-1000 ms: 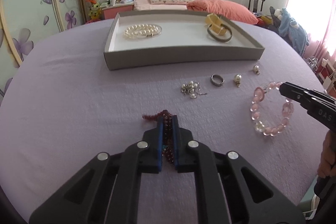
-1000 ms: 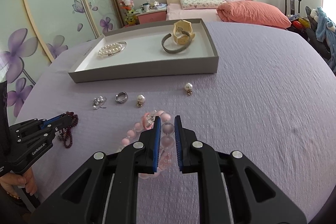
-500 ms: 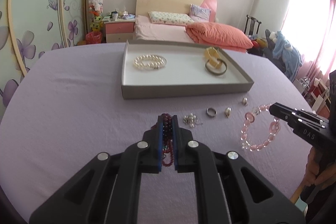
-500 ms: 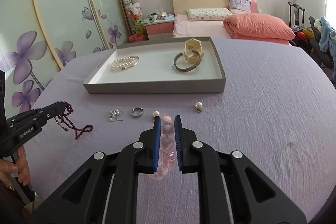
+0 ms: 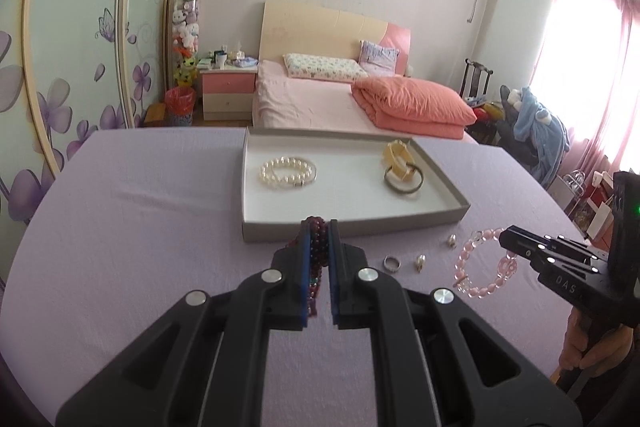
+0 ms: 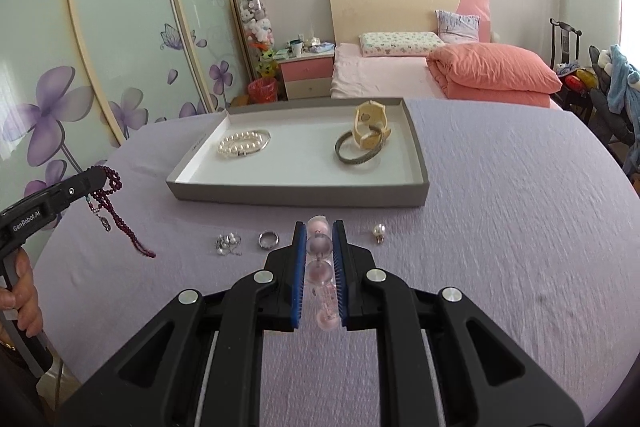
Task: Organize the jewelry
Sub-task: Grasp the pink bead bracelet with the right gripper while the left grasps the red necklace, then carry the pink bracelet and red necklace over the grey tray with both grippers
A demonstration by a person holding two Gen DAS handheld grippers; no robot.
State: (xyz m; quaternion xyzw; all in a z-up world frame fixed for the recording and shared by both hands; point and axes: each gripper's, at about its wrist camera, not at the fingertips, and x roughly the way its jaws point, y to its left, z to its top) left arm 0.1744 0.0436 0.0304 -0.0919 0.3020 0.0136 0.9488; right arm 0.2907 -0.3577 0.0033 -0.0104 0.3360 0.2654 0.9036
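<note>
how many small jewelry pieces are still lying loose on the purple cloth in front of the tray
4: a pearl cluster, a silver ring, a pearl earring that the right gripper hides in its own view, and another pearl earring farthest right.

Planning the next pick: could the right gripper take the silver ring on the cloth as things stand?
Probably not yet. The right gripper is shut on the pink bead bracelet, so its jaws are occupied, though the silver ring lies uncovered on the cloth just ahead.

Home bedroom: bed (image 5: 320,99), nightstand (image 5: 228,93)
</note>
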